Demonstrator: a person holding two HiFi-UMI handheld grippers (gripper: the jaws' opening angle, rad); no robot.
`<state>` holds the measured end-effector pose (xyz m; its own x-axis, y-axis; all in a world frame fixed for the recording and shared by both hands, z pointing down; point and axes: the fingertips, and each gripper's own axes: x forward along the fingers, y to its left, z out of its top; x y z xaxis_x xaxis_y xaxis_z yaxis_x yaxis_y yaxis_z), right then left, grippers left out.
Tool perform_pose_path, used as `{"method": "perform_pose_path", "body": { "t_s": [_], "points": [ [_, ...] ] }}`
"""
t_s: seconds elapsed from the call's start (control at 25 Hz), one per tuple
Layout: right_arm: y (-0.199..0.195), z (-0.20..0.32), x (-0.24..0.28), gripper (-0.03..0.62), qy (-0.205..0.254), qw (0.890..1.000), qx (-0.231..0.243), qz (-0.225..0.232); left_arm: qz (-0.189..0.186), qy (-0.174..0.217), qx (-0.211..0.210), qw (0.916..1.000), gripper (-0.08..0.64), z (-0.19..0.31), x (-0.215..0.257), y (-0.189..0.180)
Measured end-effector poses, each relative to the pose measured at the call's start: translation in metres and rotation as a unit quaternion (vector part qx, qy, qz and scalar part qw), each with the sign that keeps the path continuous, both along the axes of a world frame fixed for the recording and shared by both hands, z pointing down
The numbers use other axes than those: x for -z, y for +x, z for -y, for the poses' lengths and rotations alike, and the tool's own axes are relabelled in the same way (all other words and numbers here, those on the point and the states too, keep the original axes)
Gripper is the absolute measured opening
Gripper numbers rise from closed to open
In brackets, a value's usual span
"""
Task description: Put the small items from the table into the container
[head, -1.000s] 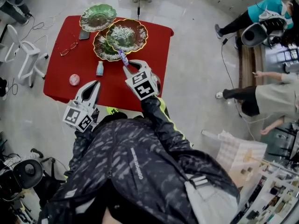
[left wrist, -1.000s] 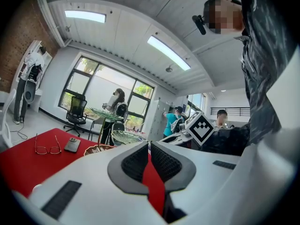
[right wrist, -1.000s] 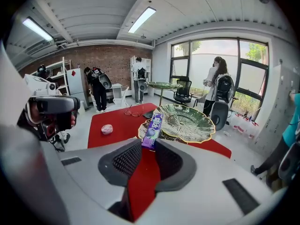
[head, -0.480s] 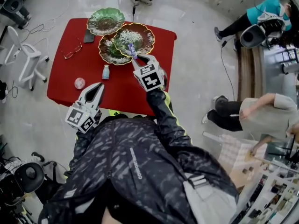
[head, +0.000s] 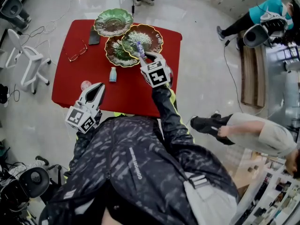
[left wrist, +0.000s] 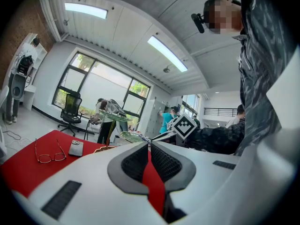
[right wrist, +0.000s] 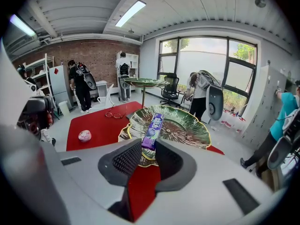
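imo the right hand-held gripper (right wrist: 149,146) is pinching the purple candy stick (right wrist: 153,125) over the green dish (right wrist: 190,128), so I'd lower it mid-dish before letting go; left hand-held gripper (left wrist: 149,145) is pressed together, empty.

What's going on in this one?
A person works at a red table with two hand-held grippers. The right hand-held gripper is shut on a purple packet, holding it over a green plate. The left hand-held gripper is shut and empty by the near edge. A small bottle and a pink ball lie on the table.
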<state>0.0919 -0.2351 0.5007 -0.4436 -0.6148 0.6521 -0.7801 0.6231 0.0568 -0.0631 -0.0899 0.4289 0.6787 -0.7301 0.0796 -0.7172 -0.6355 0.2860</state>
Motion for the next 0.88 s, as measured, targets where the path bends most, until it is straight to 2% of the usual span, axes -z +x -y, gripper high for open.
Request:
{"method": "perform_pose_path", "body": {
  "t_s": [0.12, 0.24, 0.4, 0.6, 0.88],
  "points": [
    [-0.001, 0.0, -0.001, 0.097, -0.004, 1.0, -0.003, 0.002, 0.0, 0.003, 0.001, 1.0, 0.025, 0.006, 0.0, -0.01],
    [0.003, 0.004, -0.003, 0.097, 0.011, 1.0, -0.007, -0.011, -0.003, 0.005, 0.003, 1.0, 0.025, 0.009, 0.002, -0.019],
    [-0.001, -0.001, 0.001, 0.098, 0.002, 1.0, -0.01, -0.018, -0.01, 0.005, 0.003, 0.9999, 0.025, 0.012, 0.004, -0.026],
    [0.003, -0.002, 0.005, 0.139, 0.013, 0.999, -0.009, -0.044, -0.011, 0.003, -0.006, 0.9999, 0.025, 0.012, 0.001, -0.024],
    [-0.002, -0.01, 0.006, 0.144, 0.012, 0.999, -0.008, -0.05, -0.014, 0.001, -0.01, 0.9999, 0.025, 0.017, -0.004, -0.026]
  ]
}}
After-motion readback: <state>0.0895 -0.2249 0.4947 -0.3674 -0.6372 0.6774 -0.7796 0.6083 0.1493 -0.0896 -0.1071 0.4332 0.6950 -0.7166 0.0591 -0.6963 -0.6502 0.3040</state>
